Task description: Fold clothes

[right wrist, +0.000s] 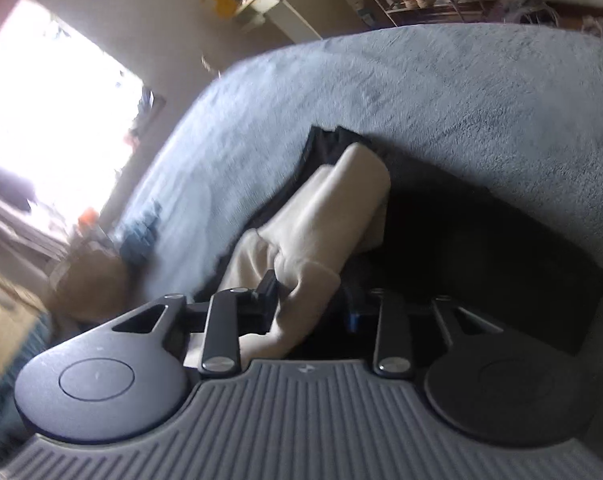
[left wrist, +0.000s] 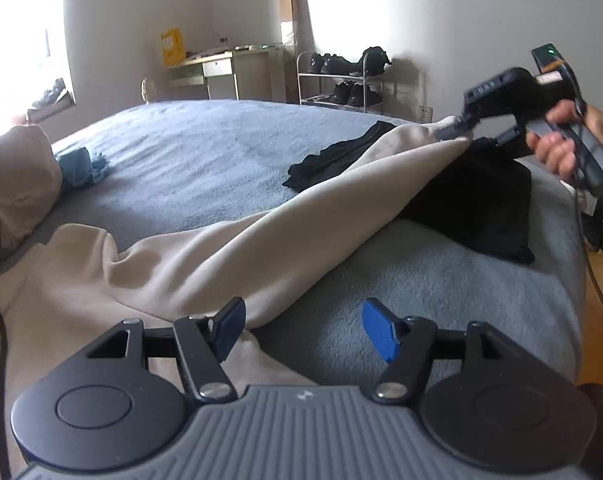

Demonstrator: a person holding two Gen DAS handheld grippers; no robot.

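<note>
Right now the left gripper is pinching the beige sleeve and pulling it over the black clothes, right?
Not the left. The right gripper pinches the beige sleeve over the black clothes; the left gripper is open, as the left wrist view shows.

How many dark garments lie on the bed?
2: a black garment behind the beige sleeve, and a folded black garment near the right gripper. More may be hidden.

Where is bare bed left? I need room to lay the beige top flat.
Free: the blue blanket between the denim bundle and black clothes, and the near strip by the left gripper. Crowded: right side, where the right gripper lifts the beige garment.
</note>
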